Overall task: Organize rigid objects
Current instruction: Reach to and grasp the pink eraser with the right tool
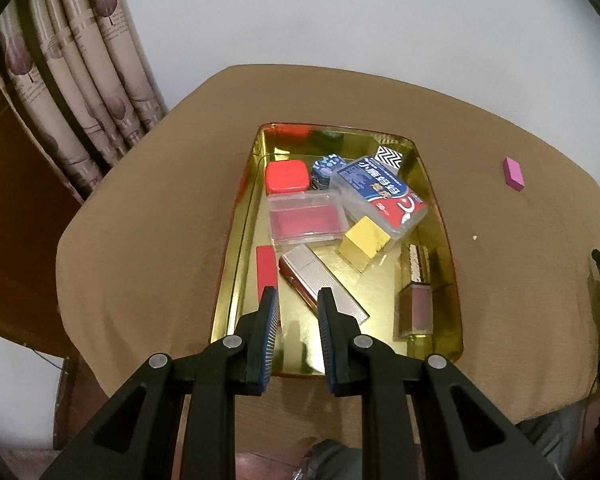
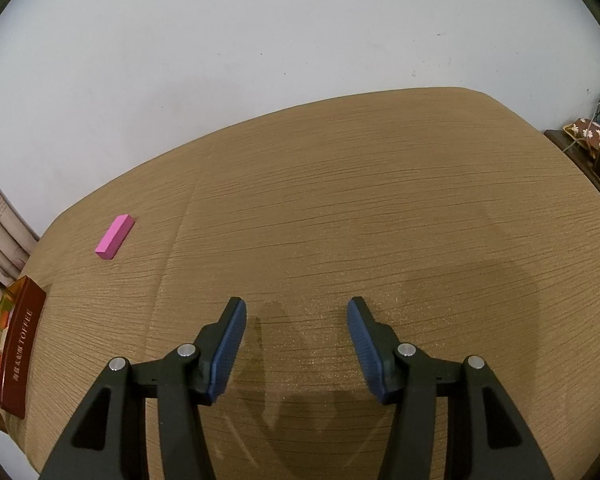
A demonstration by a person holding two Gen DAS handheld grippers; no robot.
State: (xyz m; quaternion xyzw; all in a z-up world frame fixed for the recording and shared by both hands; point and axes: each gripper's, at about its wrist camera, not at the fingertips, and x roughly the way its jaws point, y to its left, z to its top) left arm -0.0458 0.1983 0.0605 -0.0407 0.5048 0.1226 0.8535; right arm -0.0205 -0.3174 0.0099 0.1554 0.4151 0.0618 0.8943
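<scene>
A gold tin tray (image 1: 440,216) sits on the tan tablecloth and holds several rigid objects: a red square box (image 1: 287,176), a clear case with a pink pad (image 1: 306,222), a blue-labelled clear box (image 1: 380,194), a yellow block (image 1: 365,242), a silver ribbed case (image 1: 320,280), a red flat block (image 1: 266,272) and a lip gloss tube (image 1: 416,300). My left gripper (image 1: 298,300) hovers open and empty over the tray's near end. A pink block (image 1: 514,174) lies on the cloth right of the tray; it also shows in the right wrist view (image 2: 115,237). My right gripper (image 2: 296,312) is open and empty above bare cloth.
The tray's dark red outer wall (image 2: 22,344) shows at the left edge of the right wrist view. Patterned curtains (image 1: 80,80) hang left of the table. A white wall stands behind. A dark side table with cluttered items (image 2: 596,136) is at far right.
</scene>
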